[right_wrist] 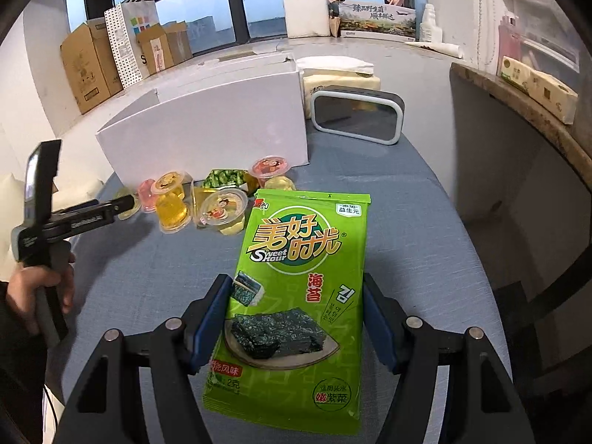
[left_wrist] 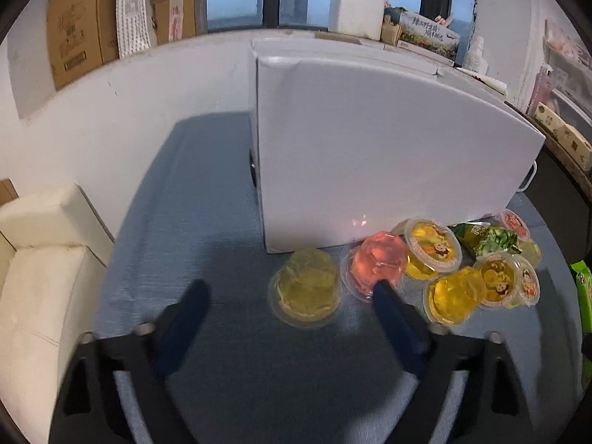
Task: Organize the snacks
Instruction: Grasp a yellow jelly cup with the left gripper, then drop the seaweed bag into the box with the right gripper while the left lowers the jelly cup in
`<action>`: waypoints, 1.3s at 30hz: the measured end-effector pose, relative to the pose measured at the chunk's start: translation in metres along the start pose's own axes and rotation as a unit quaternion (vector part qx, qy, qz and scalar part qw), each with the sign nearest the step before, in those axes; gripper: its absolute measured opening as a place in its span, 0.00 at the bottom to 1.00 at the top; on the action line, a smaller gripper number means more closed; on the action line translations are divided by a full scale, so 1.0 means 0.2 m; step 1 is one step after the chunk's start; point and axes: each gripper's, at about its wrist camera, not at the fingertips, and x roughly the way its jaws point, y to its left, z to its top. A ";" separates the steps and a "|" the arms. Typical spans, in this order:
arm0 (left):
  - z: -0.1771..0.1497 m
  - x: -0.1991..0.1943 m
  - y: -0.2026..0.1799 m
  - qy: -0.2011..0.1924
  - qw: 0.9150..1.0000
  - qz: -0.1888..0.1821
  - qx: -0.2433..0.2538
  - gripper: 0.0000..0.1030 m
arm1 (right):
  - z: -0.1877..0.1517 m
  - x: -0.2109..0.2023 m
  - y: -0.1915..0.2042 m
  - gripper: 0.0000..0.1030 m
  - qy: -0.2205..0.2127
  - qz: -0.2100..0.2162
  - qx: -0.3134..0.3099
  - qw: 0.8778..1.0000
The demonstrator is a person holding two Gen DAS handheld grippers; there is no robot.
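Note:
Several jelly cups lie on the blue tablecloth in front of a white box (left_wrist: 370, 140): a pale yellow-green one (left_wrist: 305, 292), a pink one (left_wrist: 375, 268) and yellow ones (left_wrist: 433, 248). My left gripper (left_wrist: 292, 296) is open, just short of the pale cup, its right finger by the pink cup. My left gripper also shows in the right wrist view (right_wrist: 122, 203). A green seaweed packet (right_wrist: 296, 296) lies flat between the fingers of my right gripper (right_wrist: 296, 288); the jaws stand at its edges, and contact is unclear. A small green snack bag (left_wrist: 488, 240) lies among the cups.
A mirror-like device with a white frame (right_wrist: 357, 114) stands right of the white box (right_wrist: 207, 122), tissue packs behind it. A cream sofa (left_wrist: 40, 259) is at the left. A brown counter edge (right_wrist: 518, 111) curves on the right. Cardboard boxes (left_wrist: 77, 26) line the window sill.

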 end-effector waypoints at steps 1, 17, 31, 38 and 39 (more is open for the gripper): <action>0.01 0.01 0.00 -0.001 1.000 0.002 -0.001 0.74 | 0.00 0.00 0.00 0.70 0.000 -0.001 0.000 1.000; -0.04 -0.31 -0.04 -0.045 0.998 -0.050 0.007 0.37 | 0.03 0.02 0.09 0.70 -0.005 0.021 -0.017 1.000; 0.17 -0.78 -0.10 -0.137 0.987 -0.087 -0.007 0.37 | 0.57 0.00 0.24 0.70 -0.077 0.078 -0.063 0.992; 0.37 -0.73 -0.15 -0.152 0.984 -0.094 -0.016 0.37 | 0.93 0.07 0.34 0.70 -0.096 0.104 -0.072 0.987; 0.39 -0.71 -0.16 -0.153 0.984 -0.093 -0.014 0.37 | 0.97 0.08 0.35 0.70 -0.099 0.106 -0.077 0.986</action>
